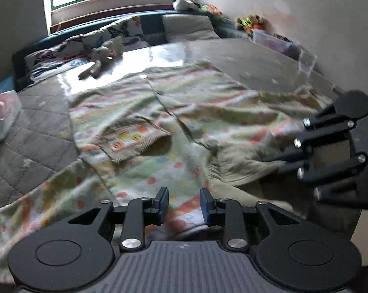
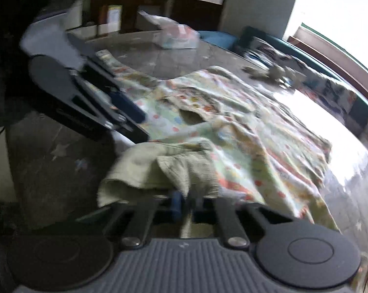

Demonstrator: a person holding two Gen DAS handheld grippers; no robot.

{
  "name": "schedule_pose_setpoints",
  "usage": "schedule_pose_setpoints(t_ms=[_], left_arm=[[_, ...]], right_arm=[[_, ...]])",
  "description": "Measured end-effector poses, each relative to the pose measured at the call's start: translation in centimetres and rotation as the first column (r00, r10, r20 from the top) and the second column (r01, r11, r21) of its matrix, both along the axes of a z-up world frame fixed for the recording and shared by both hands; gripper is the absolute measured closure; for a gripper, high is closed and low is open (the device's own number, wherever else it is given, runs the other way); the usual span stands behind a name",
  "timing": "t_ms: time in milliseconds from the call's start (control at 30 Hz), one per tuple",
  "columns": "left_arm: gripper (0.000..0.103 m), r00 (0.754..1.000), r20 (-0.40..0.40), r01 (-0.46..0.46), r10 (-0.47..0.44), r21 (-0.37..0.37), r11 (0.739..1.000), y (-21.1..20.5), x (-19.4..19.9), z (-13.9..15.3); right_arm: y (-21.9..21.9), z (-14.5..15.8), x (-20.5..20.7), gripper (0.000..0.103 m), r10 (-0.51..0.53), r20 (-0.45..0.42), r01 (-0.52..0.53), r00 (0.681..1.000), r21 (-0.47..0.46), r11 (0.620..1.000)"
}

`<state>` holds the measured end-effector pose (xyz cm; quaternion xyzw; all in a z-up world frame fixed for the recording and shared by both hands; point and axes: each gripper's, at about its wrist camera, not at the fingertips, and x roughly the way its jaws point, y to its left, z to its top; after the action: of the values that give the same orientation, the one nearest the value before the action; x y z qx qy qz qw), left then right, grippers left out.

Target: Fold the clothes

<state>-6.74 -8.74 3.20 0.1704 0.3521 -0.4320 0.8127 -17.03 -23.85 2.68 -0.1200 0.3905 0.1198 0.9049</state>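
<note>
A pale green knitted garment [image 1: 184, 112] with coloured stripes and dots lies spread and wrinkled on the grey quilted bed [image 1: 37, 131]. It has a front pocket [image 1: 132, 139]. My left gripper [image 1: 184, 206] is open, hovering just over the garment's near hem. My right gripper [image 2: 187, 204] is shut on a folded-over ribbed edge of the garment [image 2: 184, 168] and lifts it. The right gripper also shows at the right in the left wrist view [image 1: 291, 156]. The left gripper shows at the left in the right wrist view [image 2: 127, 119].
A stuffed toy [image 1: 101, 56] lies at the far side of the bed, with pillows [image 1: 188, 26] and a patterned quilt [image 1: 69, 46] behind. A plastic bag [image 2: 176, 36] sits on the bed's far end. Wall and clutter lie to the right [image 1: 269, 36].
</note>
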Motion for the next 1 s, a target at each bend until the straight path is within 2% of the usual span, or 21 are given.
schedule_pose_setpoints(t_ms=[67,167,233,300,333,433,500,533,567,600,633,700,767,800,867,1000], left_arm=[[0.073,1.0,0.021,0.017,-0.017,-0.032,0.999,0.2,-0.4,1.3],[0.07,0.992,0.037,0.12,-0.118,-0.061,0.991,-0.7,-2.0,2.5],[0.07,0.983,0.04,0.183,-0.181,-0.048,0.982,-1.9,-3.1,2.4],[0.065,0.977,0.048,0.209,-0.208,-0.003,0.978,-3.1,-3.7,1.6],[0.061,0.974,0.052,0.219,-0.22,0.022,0.975,-3.8,-4.0,1.1],[0.061,0.973,0.064,0.215,-0.222,0.098,0.972,-5.1,-4.2,-0.6],[0.061,0.973,0.061,0.217,-0.223,0.096,0.971,-5.2,-4.0,-1.0],[0.065,0.973,0.059,0.219,-0.225,0.091,0.972,-5.2,-3.9,-1.1],[0.081,0.973,0.05,0.219,-0.224,0.082,0.972,-5.2,-3.8,-1.2],[0.091,0.974,0.04,0.22,-0.223,0.069,0.973,-5.0,-3.6,-1.1],[0.098,0.975,0.024,0.221,-0.222,0.039,0.974,-4.8,-3.3,-0.9],[0.1,0.977,-0.002,0.211,-0.212,-0.044,0.976,-3.9,-2.6,-0.1],[0.101,0.978,-0.049,0.194,-0.204,-0.158,0.968,-2.7,-1.8,1.0],[0.101,0.976,-0.068,0.191,-0.207,-0.189,0.963,-2.3,-1.6,1.3],[0.101,0.972,-0.1,0.185,-0.212,-0.23,0.955,-1.9,-1.2,1.5],[0.101,0.958,-0.141,0.213,-0.249,-0.231,0.949,-2.3,-1.6,0.4]], right_arm=[[-1.4,0.7,0.2,0.099,-0.045,-0.009,0.046,0.999,0.079,0.996],[-3.4,1.8,0.4,0.099,-0.103,-0.03,0.107,0.994,0.205,0.973],[-4.6,2.2,0.7,0.099,-0.129,-0.042,0.136,0.991,0.272,0.953],[-5.7,2.6,0.9,0.099,-0.153,-0.054,0.163,0.987,0.332,0.929],[-5.9,2.6,0.9,0.099,-0.159,-0.055,0.169,0.986,0.342,0.924],[-6.3,2.6,0.8,0.099,-0.166,-0.055,0.174,0.985,0.354,0.919],[-6.5,2.6,0.8,0.099,-0.17,-0.055,0.178,0.984,0.362,0.915],[-6.6,2.6,0.8,0.099,-0.171,-0.055,0.179,0.984,0.363,0.914],[-6.5,2.5,0.7,0.099,-0.17,-0.053,0.178,0.984,0.36,0.916],[-6.4,2.5,0.7,0.099,-0.17,-0.052,0.177,0.984,0.359,0.916],[-6.4,2.5,0.7,0.099,-0.169,-0.051,0.176,0.984,0.358,0.917],[-6.3,2.5,0.7,0.099,-0.17,-0.048,0.176,0.984,0.356,0.918],[-6.2,2.5,0.7,0.099,-0.173,-0.047,0.178,0.984,0.355,0.918],[-6.2,2.5,0.7,0.099,-0.173,-0.047,0.178,0.984,0.354,0.918],[-6.1,2.7,0.7,0.099,-0.171,-0.045,0.176,0.984,0.348,0.921],[-5.6,3.0,0.5,0.099,-0.162,-0.03,0.163,0.986,0.325,0.932]])
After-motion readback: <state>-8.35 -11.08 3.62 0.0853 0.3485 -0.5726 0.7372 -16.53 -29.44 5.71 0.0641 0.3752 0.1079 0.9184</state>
